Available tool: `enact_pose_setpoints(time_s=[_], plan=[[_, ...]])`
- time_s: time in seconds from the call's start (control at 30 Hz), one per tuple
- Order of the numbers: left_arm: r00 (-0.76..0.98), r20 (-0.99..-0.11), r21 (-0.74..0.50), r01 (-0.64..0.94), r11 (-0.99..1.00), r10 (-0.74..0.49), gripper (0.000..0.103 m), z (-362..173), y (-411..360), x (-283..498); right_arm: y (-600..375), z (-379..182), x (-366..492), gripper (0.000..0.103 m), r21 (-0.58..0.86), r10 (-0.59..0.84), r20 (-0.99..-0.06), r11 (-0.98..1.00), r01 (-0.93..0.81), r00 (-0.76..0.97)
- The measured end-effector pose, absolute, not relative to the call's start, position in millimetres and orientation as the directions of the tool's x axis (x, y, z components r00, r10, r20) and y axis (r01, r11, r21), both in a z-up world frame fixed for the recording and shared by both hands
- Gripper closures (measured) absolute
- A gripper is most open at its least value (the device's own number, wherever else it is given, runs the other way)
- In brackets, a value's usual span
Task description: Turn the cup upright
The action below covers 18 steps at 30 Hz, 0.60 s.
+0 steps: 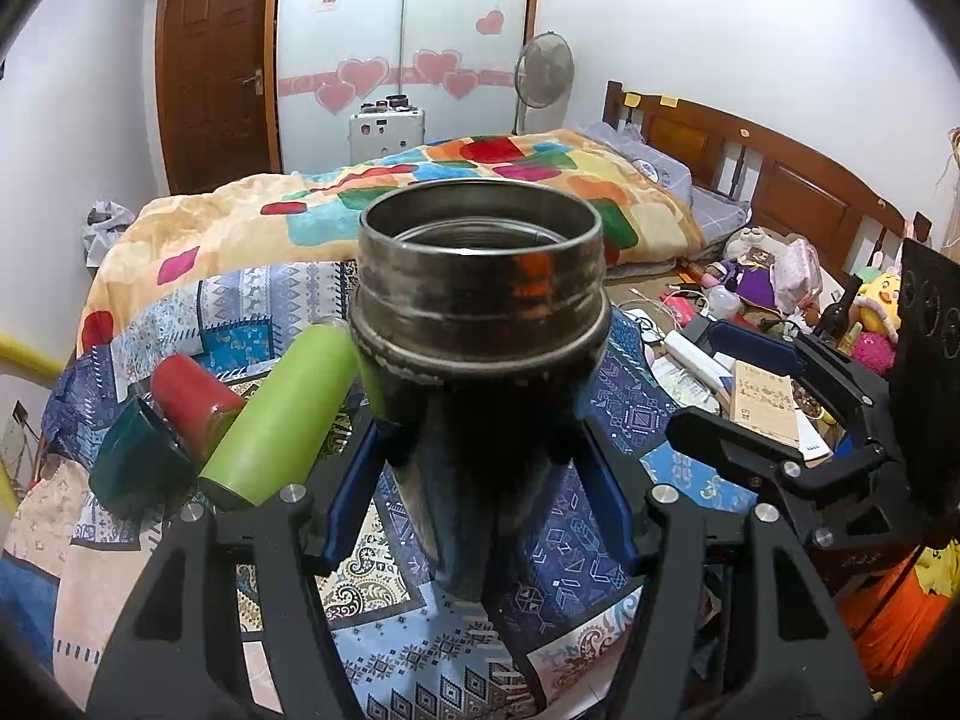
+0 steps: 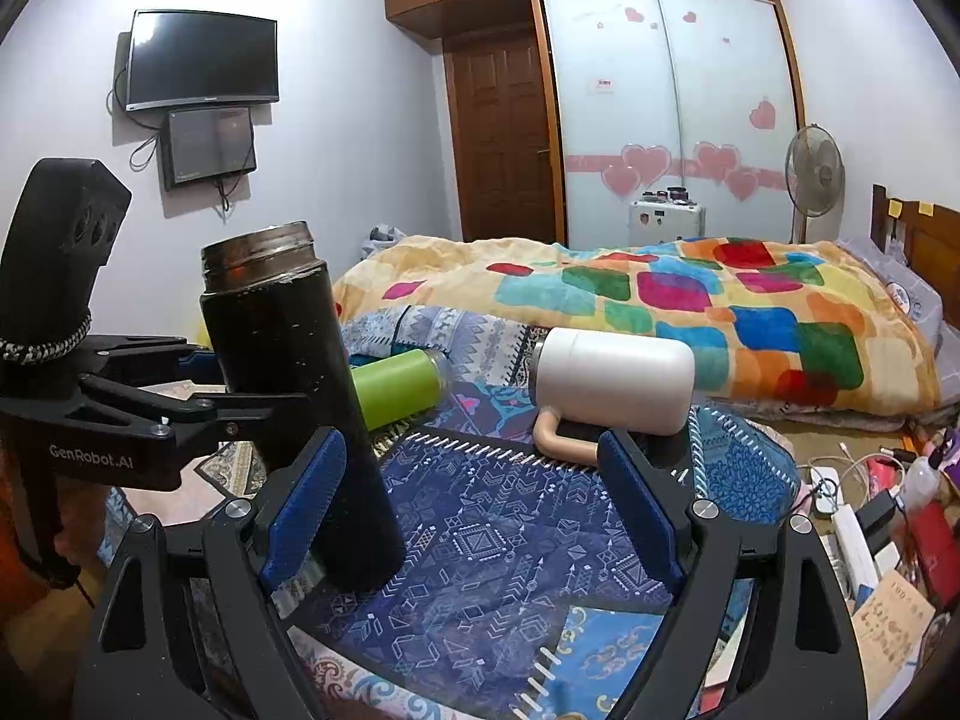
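A black flask cup (image 1: 480,372) with a bare steel threaded mouth stands upright, open end up, on the patterned cloth (image 1: 630,420). My left gripper (image 1: 480,420) is shut on its body, blue pads on both sides. In the right wrist view the same cup (image 2: 300,372) stands at the left with the left gripper (image 2: 228,387) clamped on it. My right gripper (image 2: 474,480) is open and empty, its left pad close beside the cup's base. The right gripper also shows in the left wrist view (image 1: 714,387).
A green bottle (image 1: 282,414), a red cup (image 1: 192,399) and a dark teal cup (image 1: 138,468) lie on their sides to the left. A white mug with a beige handle (image 2: 612,381) lies on its side. Quilt-covered bed (image 2: 690,300) behind; clutter (image 2: 870,510) at right.
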State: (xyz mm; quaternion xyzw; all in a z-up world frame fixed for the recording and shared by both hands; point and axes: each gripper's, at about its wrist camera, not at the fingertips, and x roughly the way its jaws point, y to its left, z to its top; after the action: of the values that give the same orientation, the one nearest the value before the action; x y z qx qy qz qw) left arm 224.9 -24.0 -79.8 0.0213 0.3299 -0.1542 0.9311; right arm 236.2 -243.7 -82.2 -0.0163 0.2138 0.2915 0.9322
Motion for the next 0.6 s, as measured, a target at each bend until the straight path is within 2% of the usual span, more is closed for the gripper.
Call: enact_pose_setpoints(time_s=[0.17,0.3,0.47,0.6], plan=[[0.743,-0.611,-0.073,0.292,0.954,-0.274,0.038,-79,-23,225,-247,-77,233,0.019,0.098,0.533,-0.399,0.834,-0.543,0.746],[0.756,-0.597,-0.090,0.270,0.959,-0.269,0.033,-75,-16,219,-249,-69,225,0.019,0.094,0.529,-0.386,0.838,-0.538,0.756],[0.800,-0.544,-0.107,0.235,0.966,-0.254,0.033,-62,-4,191,-252,-52,208,0.019,0.086,0.532,-0.346,0.838,-0.539,0.773],[0.856,-0.466,-0.105,0.198,0.975,-0.224,0.033,-41,5,157,-253,-33,186,0.019,0.086,0.545,-0.291,0.833,-0.546,0.786]])
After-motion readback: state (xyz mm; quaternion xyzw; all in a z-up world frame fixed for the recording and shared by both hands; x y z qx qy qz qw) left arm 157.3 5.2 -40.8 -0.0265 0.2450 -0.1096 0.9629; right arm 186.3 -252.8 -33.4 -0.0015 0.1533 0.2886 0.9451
